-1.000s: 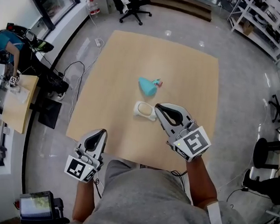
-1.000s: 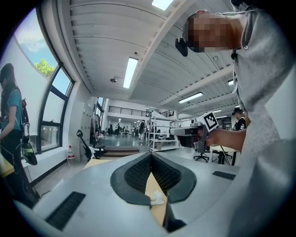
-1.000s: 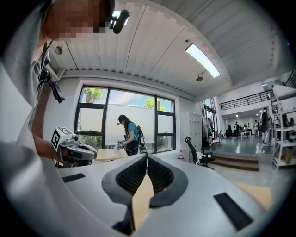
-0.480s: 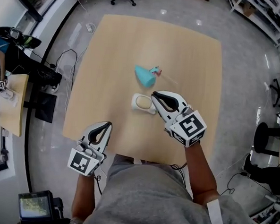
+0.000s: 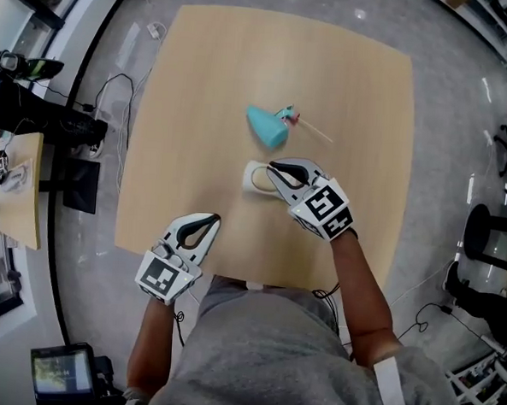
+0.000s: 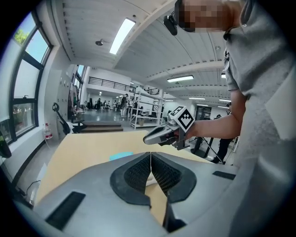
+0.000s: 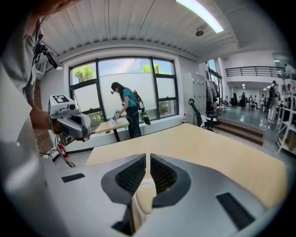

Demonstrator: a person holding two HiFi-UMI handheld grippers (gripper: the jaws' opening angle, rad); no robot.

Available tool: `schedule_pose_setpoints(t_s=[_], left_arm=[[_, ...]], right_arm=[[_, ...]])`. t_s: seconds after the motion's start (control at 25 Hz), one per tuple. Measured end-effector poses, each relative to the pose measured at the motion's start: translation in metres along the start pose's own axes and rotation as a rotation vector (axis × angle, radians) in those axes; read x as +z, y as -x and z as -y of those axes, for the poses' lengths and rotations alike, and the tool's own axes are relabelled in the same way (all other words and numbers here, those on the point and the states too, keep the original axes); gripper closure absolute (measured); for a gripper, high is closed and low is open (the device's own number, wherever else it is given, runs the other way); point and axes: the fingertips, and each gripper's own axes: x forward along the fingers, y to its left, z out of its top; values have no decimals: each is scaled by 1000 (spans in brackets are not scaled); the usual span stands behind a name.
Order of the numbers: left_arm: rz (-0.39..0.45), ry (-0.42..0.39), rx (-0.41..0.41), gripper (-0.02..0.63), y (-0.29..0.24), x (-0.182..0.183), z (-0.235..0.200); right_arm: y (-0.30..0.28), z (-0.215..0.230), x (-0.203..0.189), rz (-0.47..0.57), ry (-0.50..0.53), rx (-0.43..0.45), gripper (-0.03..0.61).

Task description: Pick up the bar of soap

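A beige oval bar of soap point(image 5: 256, 181) lies in a white dish point(image 5: 248, 173) near the middle of the wooden table point(image 5: 199, 108). My right gripper point(image 5: 274, 167) hangs just over the dish's right side and hides part of it. Its jaws are shut, with nothing between them. In the right gripper view the soap point(image 7: 142, 196) shows just beneath the closed right gripper point(image 7: 148, 158). My left gripper point(image 5: 210, 220) hovers above the table's near edge, to the left of the dish. In the left gripper view the left gripper point(image 6: 150, 156) has its jaws closed together and empty.
A teal spray bottle point(image 5: 267, 126) lies on its side just beyond the dish. Cables point(image 5: 114, 95) trail on the floor left of the table. A small side table point(image 5: 19, 187) stands at the far left, and stools point(image 5: 482, 246) at the right.
Both grippers have come down and forward over the table. The right gripper's tips have reached the soap dish, and the left has come in over the near edge.
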Motion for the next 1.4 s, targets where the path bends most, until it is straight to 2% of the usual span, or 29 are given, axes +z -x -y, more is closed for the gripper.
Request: schedule_pose_setpoints(t_s=[0.08, 0.12, 0.2, 0.24, 0.44, 0.64, 0.84, 1.12, 1.24, 1.4], left_arm=[[-18, 9, -18, 607, -7, -7, -3], [-24, 11, -26, 607, -10, -10, -4], [-28, 10, -42, 607, -14, -14, -4], [-30, 10, -49, 607, -16, -16, -4], [-39, 30, -78, 607, -24, -21, -3], [-57, 45, -93, 607, -28, -30, 0], [-45, 61, -84, 607, -28, -29, -7], [-46, 63, -81, 607, -26, -31, -5], [-51, 62, -81, 607, -25, -35, -4], [-40, 68, -70, 607, -20, -35, -2]], right_arm=[[-14, 0, -17, -57, 21, 25, 561], [-20, 0, -26, -86, 28, 40, 537], [-31, -3, -46, -150, 38, 68, 444], [-36, -4, -56, -180, 42, 77, 432], [-59, -2, -104, -297, 66, 102, 425], [-71, -4, -134, -383, 120, 151, 394], [-78, -3, -139, -405, 140, 184, 363], [-85, -4, -152, -478, 275, 201, 337], [-88, -4, -155, -455, 254, 222, 337], [-88, -2, -156, -454, 222, 187, 328]])
